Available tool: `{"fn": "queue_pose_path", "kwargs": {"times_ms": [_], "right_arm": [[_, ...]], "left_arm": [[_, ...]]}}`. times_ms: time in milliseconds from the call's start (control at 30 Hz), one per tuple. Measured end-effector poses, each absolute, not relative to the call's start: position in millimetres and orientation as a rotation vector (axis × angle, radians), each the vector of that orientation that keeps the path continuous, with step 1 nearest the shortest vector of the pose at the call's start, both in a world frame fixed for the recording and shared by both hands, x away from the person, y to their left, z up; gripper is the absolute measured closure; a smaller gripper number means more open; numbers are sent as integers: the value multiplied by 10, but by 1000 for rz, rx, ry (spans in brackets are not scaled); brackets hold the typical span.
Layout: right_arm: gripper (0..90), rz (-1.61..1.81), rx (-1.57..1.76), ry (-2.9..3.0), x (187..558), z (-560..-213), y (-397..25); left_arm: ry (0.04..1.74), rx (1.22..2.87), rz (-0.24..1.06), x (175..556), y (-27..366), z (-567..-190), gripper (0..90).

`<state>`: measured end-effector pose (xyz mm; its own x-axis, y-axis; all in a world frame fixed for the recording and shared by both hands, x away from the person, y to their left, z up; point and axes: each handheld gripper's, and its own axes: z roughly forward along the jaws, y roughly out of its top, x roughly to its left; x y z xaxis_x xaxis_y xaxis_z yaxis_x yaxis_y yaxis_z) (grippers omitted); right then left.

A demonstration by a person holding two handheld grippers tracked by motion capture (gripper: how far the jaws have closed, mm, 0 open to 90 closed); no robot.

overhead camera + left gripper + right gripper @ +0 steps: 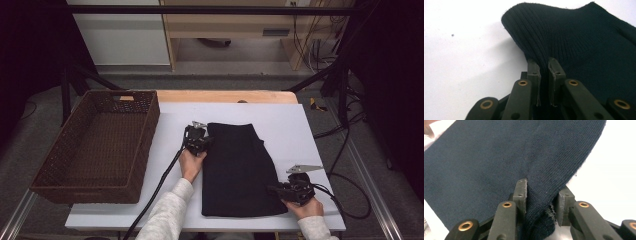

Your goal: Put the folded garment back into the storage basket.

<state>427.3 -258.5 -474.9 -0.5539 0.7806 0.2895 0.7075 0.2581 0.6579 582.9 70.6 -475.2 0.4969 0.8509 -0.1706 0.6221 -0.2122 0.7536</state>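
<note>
Nearest the person, in the high view, the right gripper (pixel 280 190) sits at the near right edge of the cloth (pixel 239 170), a dark folded knit lying flat on the white table (pixel 295 125). That view gives the layout but not the grip. The right gripper view does: the right gripper (pixel 541 197) has its jaws narrowed onto a bunched fold of the cloth (pixel 486 162), which fills the gap between them, and a frayed edge pokes out near the right jaw. The weave here is fine and even, with a seam running up from the jaws.

Farther up the table, the left gripper (pixel 204 141) meets the far left edge of the cloth, with the left hand (pixel 191 164) behind it. The left gripper view shows its jaws nearly closed, the left gripper (pixel 544 75) pinching a thin ridge of the cloth (pixel 584 47); here the knit is ribbed, in long parallel lines, and the lifted edge curves over the bare table (pixel 461 50).

To the left, seen from above, stands a rectangular brown wicker basket (pixel 60 150), partly overhanging the table's left edge, well apart from the cloth.
</note>
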Motion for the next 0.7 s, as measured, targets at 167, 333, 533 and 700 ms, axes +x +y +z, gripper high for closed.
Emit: {"fn": "queue_pose_path", "kwargs": {"times_ms": [167, 333, 533, 700], "right_arm": [[714, 1178, 1434, 2418, 4274, -4721, -2582], [722, 1188, 1428, 2419, 4278, -4705, -2593], [727, 1213, 1405, 2411, 4263, -4641, -2598], [727, 1209, 1396, 2407, 4252, -4616, -2588]], "left_arm": [[1203, 1933, 356, 5822, 717, -4728, 825], [1179, 1923, 363, 5797, 722, -4667, 828], [1148, 1909, 364, 5760, 732, -4567, 830], [1118, 1902, 372, 5710, 727, -4479, 830]]}}
